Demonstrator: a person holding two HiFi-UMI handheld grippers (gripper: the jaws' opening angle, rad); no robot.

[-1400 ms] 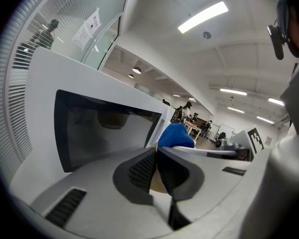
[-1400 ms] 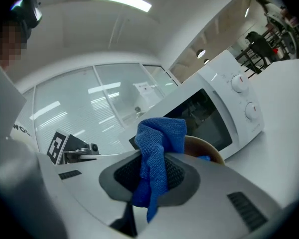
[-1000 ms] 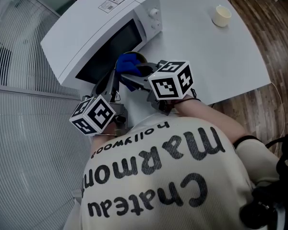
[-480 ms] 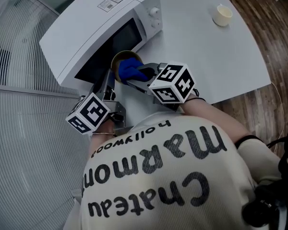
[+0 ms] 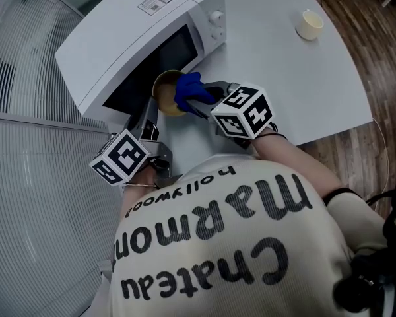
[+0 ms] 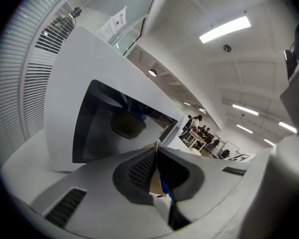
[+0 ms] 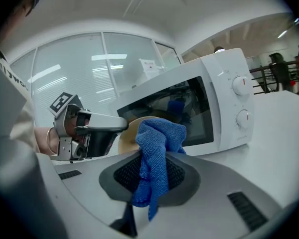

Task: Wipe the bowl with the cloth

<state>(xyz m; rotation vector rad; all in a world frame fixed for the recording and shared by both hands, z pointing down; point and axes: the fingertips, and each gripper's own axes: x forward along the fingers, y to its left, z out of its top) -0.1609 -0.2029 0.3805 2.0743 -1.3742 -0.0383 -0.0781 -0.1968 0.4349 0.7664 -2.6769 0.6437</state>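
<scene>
A tan bowl (image 5: 164, 94) hangs tilted on its side in front of the white microwave (image 5: 138, 32). My left gripper (image 5: 152, 105) is shut on the bowl's rim, which shows as a thin tan edge (image 6: 154, 179) between the pads. In the right gripper view the bowl (image 7: 125, 134) sits just behind the left gripper (image 7: 87, 128). My right gripper (image 5: 199, 100) is shut on a bunched blue cloth (image 5: 189, 88), which lies against the bowl's right side. The cloth (image 7: 157, 153) sticks up out of the right gripper (image 7: 150, 178).
The microwave (image 7: 209, 98) has its door closed, close behind the bowl. A cream cup (image 5: 309, 24) stands far right on the white table (image 5: 284, 71). The table's edge drops to a wooden floor (image 5: 376, 58). A slatted glass wall (image 5: 26, 177) runs along the left.
The right gripper has carried the cloth rightward across the bowl, uncovering more of the bowl's inside. The left gripper has rolled slightly, still holding the rim.
</scene>
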